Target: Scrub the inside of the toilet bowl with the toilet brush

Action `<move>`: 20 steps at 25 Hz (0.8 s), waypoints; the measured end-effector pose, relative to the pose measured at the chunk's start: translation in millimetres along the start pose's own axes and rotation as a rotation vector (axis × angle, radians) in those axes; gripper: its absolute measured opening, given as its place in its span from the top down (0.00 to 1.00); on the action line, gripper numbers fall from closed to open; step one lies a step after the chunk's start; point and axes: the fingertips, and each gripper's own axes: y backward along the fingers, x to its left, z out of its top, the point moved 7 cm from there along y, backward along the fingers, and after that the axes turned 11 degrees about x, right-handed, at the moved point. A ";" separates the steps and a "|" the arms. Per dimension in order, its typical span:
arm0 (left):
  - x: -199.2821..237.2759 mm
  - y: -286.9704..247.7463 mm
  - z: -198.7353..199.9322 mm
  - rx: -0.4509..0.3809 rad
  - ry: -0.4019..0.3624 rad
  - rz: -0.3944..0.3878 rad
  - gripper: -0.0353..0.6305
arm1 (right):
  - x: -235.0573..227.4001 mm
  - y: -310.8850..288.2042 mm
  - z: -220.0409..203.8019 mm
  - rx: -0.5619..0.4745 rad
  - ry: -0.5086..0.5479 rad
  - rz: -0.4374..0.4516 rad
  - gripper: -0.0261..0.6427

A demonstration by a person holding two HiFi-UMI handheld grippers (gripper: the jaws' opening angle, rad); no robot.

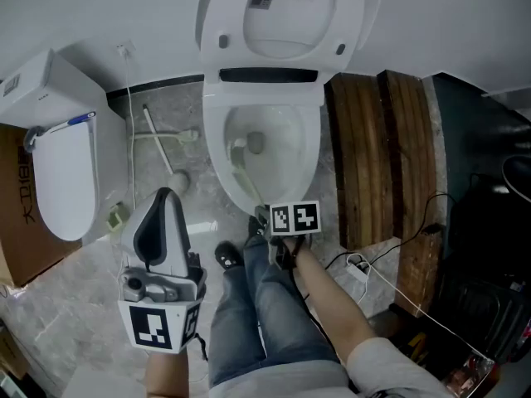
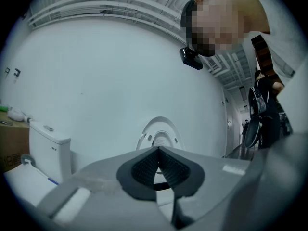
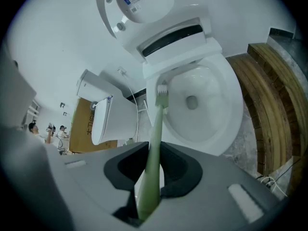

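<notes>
Green brush [image 3: 157,129], clenched in the right gripper's [image 3: 155,150] fingers, reaches inside the toilet bowl [image 1: 217,160]. The left gripper [image 2: 159,150], fingers closed empty, hangs outside the bowl.

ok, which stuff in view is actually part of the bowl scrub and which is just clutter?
In the job:
toilet bowl
toilet brush, head in the bowl
right gripper, shut on the brush handle

Just lying about:
second toilet
wooden planks
cardboard box
power strip
left gripper, shut, empty
</notes>
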 end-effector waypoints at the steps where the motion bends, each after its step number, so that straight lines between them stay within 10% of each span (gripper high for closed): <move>1: -0.9 2.4 -1.1 0.002 -0.005 -0.003 0.94 | -1.2 -0.1 -4.5 0.004 0.005 -0.007 0.85; 20: -26.3 19.4 -5.1 -0.007 -0.023 -0.079 0.94 | -27.5 9.9 -74.3 0.060 0.047 -0.096 0.85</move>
